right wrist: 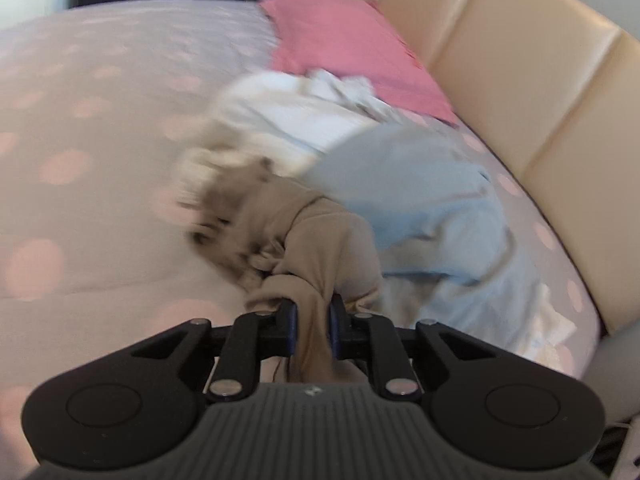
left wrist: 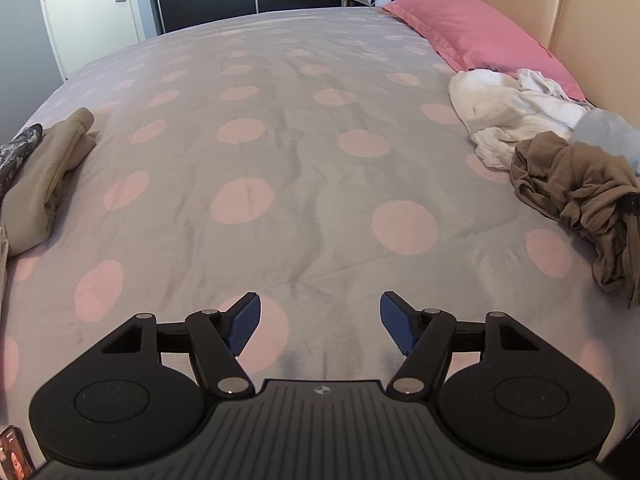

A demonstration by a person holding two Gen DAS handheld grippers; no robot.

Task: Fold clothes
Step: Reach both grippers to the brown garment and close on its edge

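Note:
My right gripper (right wrist: 313, 316) is shut on a crumpled brown garment (right wrist: 316, 236), bunched between its blue pads; the view is motion-blurred. The same brown garment (left wrist: 576, 188) hangs at the right edge of the left wrist view, lifted off the bed. My left gripper (left wrist: 320, 324) is open and empty, low over the grey bedspread with pink dots (left wrist: 280, 152). A white garment (left wrist: 508, 116) and a light blue garment (right wrist: 424, 196) lie crumpled beside the brown one, near the headboard.
A pink pillow (left wrist: 472, 32) lies against the beige padded headboard (right wrist: 520, 92). Folded beige clothing (left wrist: 44, 184) and a patterned dark item (left wrist: 16, 152) sit at the bed's left edge. A door and dark wardrobe stand beyond the bed. A phone (left wrist: 14, 456) shows at bottom left.

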